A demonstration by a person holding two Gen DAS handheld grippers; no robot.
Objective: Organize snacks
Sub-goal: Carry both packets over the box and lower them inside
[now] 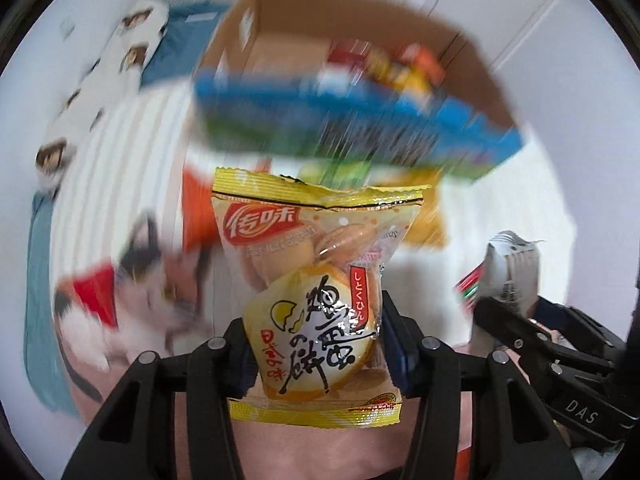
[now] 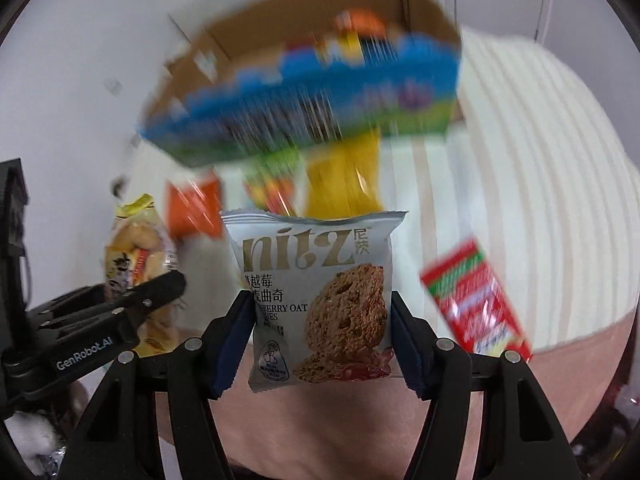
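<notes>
Gripping a yellow pack, the left tool is clamped; the right tool pinches a cookie pack. Ahead of both, blurred, sits what looks like a box of snacks.

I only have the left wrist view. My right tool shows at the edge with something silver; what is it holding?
Observer: A grey Nitz cranberry oat cookie packet, clamped between the right tool fingers.
Operator: Anything loose on its right side?
Observer: Yes, a red sachet lies on the striped cover.
Operator: What lies straight ahead of it?
Observer: The open cardboard box, a blue packet across its front.
</notes>
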